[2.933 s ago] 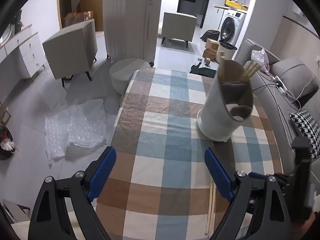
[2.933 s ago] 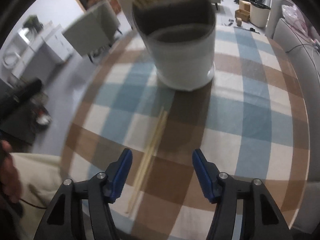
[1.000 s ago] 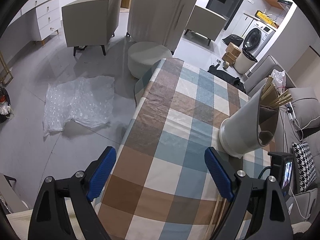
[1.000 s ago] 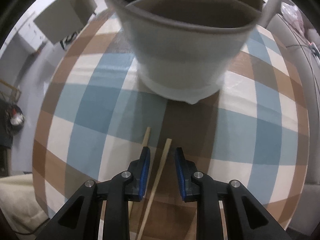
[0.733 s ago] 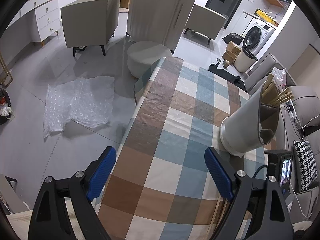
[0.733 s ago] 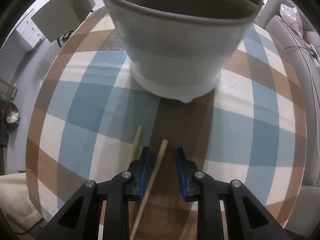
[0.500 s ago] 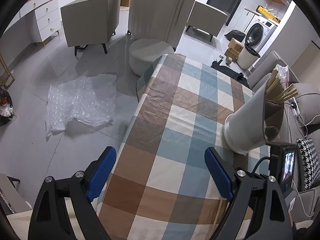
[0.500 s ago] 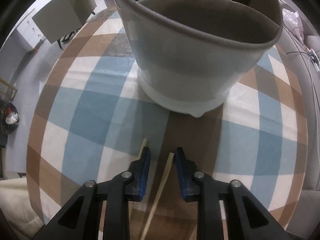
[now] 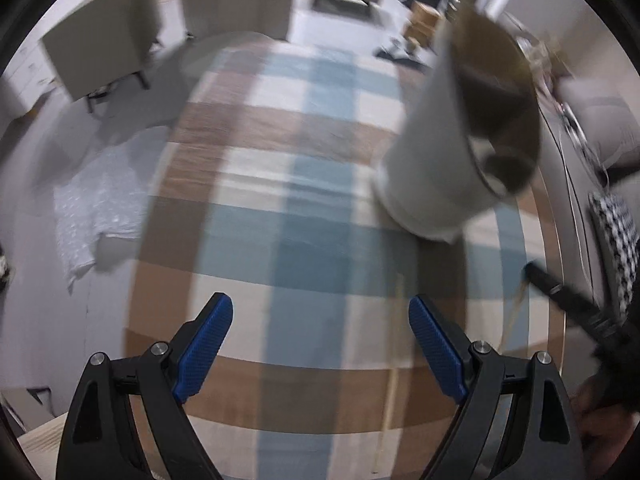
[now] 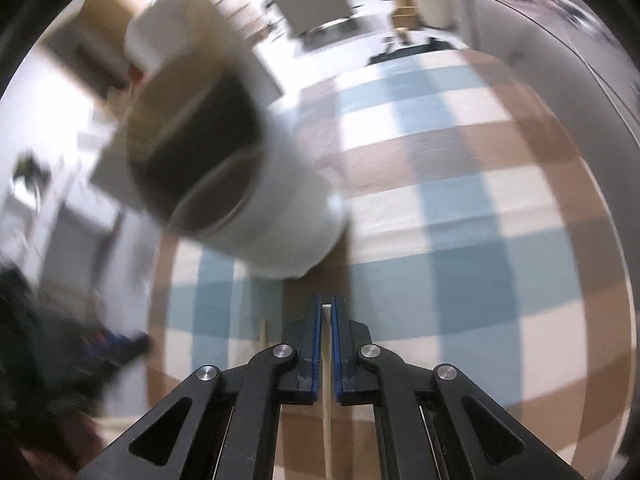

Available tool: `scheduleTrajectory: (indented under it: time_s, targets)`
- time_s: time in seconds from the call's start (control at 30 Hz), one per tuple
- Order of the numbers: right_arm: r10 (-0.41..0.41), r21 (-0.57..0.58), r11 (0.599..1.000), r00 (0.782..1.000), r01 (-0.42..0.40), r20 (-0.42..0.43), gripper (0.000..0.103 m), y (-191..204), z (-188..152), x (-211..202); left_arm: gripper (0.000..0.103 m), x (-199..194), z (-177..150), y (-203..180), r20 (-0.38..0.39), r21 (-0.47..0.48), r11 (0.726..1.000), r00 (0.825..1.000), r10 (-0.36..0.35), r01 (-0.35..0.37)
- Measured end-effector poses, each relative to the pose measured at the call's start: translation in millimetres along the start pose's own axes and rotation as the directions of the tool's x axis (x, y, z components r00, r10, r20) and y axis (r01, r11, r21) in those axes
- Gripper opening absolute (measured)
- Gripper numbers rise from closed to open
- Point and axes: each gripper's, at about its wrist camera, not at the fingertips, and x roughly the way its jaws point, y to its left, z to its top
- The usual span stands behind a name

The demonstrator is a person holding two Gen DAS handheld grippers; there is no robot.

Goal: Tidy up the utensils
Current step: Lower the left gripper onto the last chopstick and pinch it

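Chopsticks are the small things here, set on a table (image 9: 248,184) covered by a blue, brown and white checked cloth, where a tall white holder (image 10: 280,208) with a dark divided inside stands near the far right of the cloth in the left wrist view. Over the near part of the cloth the left gripper (image 9: 320,340) hangs with its blue pads spread wide and nothing between them. One loose chopstick (image 9: 394,360) lies on the cloth just inside that gripper's right finger, while the right gripper (image 10: 327,340) is pressed together on another chopstick (image 10: 327,420) just in front of the holder's base.
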Motion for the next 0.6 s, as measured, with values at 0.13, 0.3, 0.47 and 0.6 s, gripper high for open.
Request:
scheduleTrajectory:
  time_s: [0.13,0.3,0.47,0.6]
  targets:
    - [0.072,0.15,0.986,0.997,-0.077,0.038,0.004,-33,4,-23,0.083,20,-2,-23,-0.059,0.042,0.999,0.998,-0.005,0.007]
    - [0.117,0.249,0.959,0.99,-0.133,0.077,0.004,-57,-6,-41,0.067,44,-6,-45,-0.131,0.091,0.996,0.991,0.026,-0.014]
    - [0.11,0.322,0.934,0.982,-0.156,0.156,0.004,-83,-21,-60,0.057,59,-7,-51,-0.161,0.114,0.992,0.984,0.075,-0.057]
    - [0.106,0.308,0.937,0.974,-0.165,0.198,0.004,-83,-19,-66,0.05,67,-11,-56,-0.16,0.162,0.98,0.977,0.138,-0.112]
